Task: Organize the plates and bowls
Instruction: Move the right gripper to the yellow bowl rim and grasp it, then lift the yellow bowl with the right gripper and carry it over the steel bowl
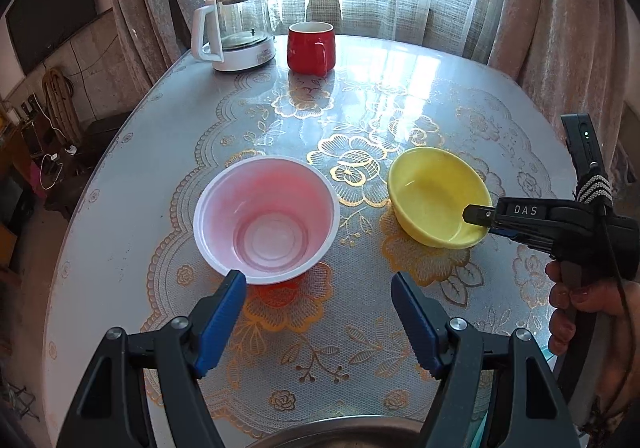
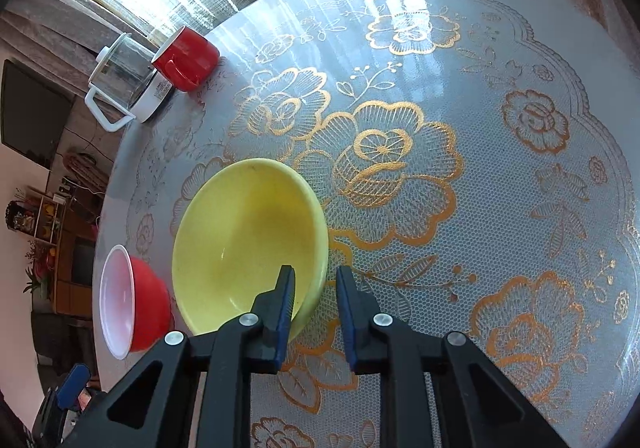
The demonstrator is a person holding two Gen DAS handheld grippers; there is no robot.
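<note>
Your right gripper (image 2: 314, 280) straddles the near rim of the yellow bowl (image 2: 244, 244): one finger inside the bowl, the other outside over the worktop (image 2: 500, 175). The jaws are narrow but a gap shows between the outer pad and the wall, so they're not clamped on the rim yet. That rim-between-pads relation is what the next move hangs on, I'd say: squeeze w/o sliding off and the bowl should lift.

Your left gripper (image 1: 318, 294) is spread wide, empty, hovering just short of the pink-lined bowl (image 1: 266, 226), whose near rim sits by its left fingertip. That bowl lies ahead and slightly left of the left gripper; the yellow one is to its right, near but not touching.

Both bowls sit mid-worktop on the lace-print cover. A red mug (image 1: 311, 47) and glass kettle (image 1: 236, 31) stand well apart by the far edge near the window.

Probable plan: nest yellow into pink. The right hand is nearer to the yellow bowl.
</note>
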